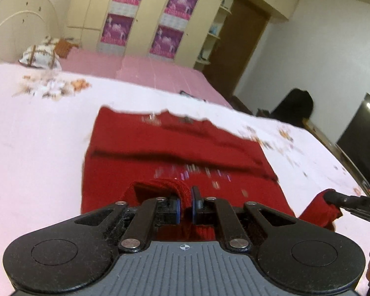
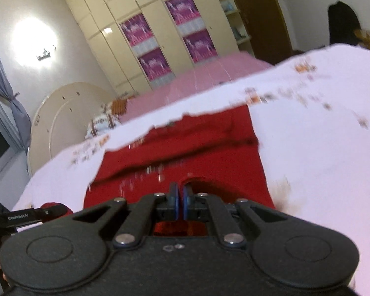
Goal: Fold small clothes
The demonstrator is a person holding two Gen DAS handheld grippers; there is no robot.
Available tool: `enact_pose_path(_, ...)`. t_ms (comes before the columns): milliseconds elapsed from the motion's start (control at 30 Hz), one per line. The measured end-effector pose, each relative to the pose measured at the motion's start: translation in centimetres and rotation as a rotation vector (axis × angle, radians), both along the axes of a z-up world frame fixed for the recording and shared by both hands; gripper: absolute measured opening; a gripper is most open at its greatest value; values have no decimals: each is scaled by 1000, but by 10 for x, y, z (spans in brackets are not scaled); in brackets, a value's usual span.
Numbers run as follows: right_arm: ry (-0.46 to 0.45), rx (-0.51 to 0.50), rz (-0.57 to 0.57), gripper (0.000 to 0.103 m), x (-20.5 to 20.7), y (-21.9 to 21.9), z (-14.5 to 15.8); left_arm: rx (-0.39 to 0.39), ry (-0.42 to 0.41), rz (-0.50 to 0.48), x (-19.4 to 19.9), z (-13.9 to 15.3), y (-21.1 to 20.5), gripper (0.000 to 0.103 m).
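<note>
A small red knitted sweater [image 1: 175, 148] lies spread on the pale sheet of a bed, with shiny decoration on its front. My left gripper [image 1: 186, 203] is shut on the sweater's ribbed near hem, which bulges up between the blue pads. At the right edge of the left wrist view, the other gripper's finger [image 1: 338, 197] pinches a raised red corner. In the right wrist view the same sweater [image 2: 197, 143] stretches away, and my right gripper [image 2: 180, 197] is shut on its near edge. The left gripper's finger [image 2: 49, 211] shows at the lower left, on red cloth.
The pale sheet [image 1: 37, 135] with floral prints covers the bed; a pink cover [image 1: 140, 66] lies beyond it. A patterned pillow [image 1: 40, 54] rests by the curved headboard [image 1: 14, 24]. Cream wardrobes [image 2: 145, 24] with purple posters stand behind. A dark screen [image 1: 362, 135] is at the right.
</note>
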State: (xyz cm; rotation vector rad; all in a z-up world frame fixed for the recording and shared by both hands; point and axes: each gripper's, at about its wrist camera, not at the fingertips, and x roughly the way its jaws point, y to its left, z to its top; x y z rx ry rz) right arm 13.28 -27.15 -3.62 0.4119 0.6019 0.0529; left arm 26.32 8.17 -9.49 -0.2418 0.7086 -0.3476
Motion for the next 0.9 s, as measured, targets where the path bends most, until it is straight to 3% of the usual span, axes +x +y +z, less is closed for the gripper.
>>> enact_pose_path(167,-32,4,-7,5,72,-18,-5,-2,-19,53,68,-5,-9,8)
enact_pose_path(400,-55,-5,-30,5,157,-38,-29,28,-33,124,158,-34,-31,8)
enact_pose_path(567,-14,13,-63,5,209,-58,-50,47,-30,174,217,-45,-43,8)
enact_pose_path(733,89,64,-75,5,249,-73,-76,123,56,191,260,-74,-54,8)
enact_pose_path(900,123,1,-138,32,270,-78,-93,186,106,187,281,-84,-64,9)
